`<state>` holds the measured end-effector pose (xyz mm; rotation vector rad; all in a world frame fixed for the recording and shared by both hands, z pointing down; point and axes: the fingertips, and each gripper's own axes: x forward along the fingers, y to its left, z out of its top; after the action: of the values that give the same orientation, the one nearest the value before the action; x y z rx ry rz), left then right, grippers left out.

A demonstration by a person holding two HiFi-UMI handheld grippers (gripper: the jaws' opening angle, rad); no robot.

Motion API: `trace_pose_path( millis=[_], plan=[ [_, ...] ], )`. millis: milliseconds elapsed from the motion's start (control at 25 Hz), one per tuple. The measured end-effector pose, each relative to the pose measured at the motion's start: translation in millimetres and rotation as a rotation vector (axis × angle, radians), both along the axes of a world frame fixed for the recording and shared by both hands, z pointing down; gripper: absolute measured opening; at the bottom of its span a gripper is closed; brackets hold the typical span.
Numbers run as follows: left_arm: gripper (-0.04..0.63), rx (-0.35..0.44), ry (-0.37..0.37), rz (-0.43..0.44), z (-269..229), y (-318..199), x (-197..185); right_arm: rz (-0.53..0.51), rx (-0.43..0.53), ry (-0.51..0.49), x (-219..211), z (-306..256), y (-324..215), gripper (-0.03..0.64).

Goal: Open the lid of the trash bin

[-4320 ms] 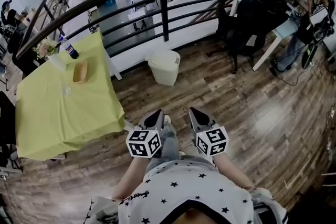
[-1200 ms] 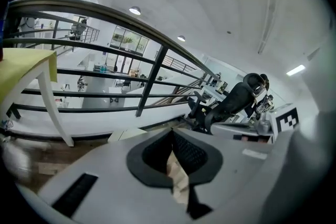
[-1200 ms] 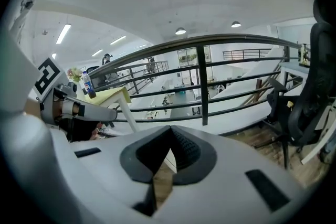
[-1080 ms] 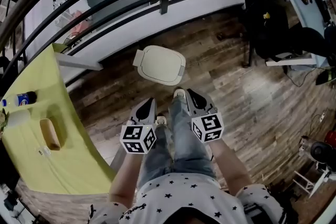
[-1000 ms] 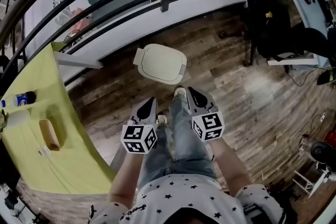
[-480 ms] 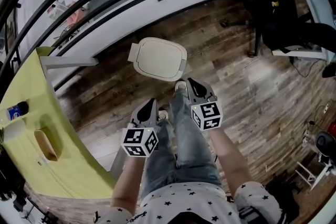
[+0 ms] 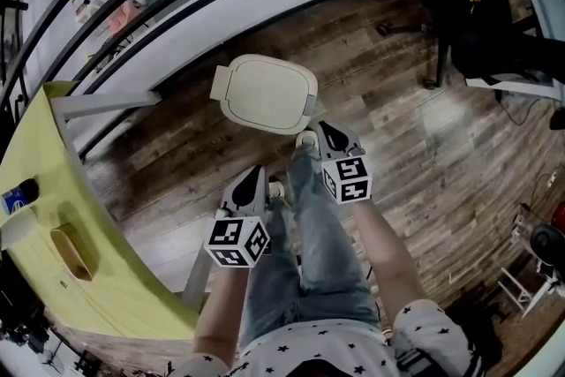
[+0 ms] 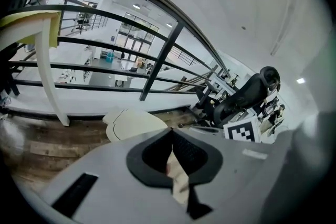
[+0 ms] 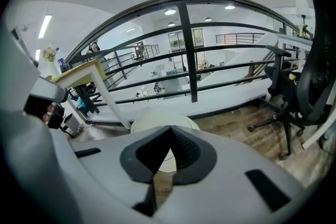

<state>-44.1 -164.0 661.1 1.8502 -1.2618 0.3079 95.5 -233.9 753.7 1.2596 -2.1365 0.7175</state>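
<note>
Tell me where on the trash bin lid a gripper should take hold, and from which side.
Probably the small tab jutting from the left edge of the lid: nothing else stands clear of its flat, closed top. Come from that side with the left gripper, whose shut jaws must open first.
</note>
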Motion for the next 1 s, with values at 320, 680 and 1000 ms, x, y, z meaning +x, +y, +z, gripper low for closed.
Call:
trace_pose_path(
  millis=[320, 680, 1000],
  plan=[
    [0.012, -0.055, 0.016, -0.019, 36, 4, 3, -0.014, -0.071, 0.04, 5, 64, -8, -0.006],
    [0.012, -0.086, 0.019, -0.013, 62, 7, 5, -0.021, -0.124, 0.075, 7, 112, -18, -0.007],
    [0.012, -0.108, 0.016, -0.011, 77, 4, 3, -0.034, -0.16, 0.105, 7, 143, -30, -0.006]
  ],
)
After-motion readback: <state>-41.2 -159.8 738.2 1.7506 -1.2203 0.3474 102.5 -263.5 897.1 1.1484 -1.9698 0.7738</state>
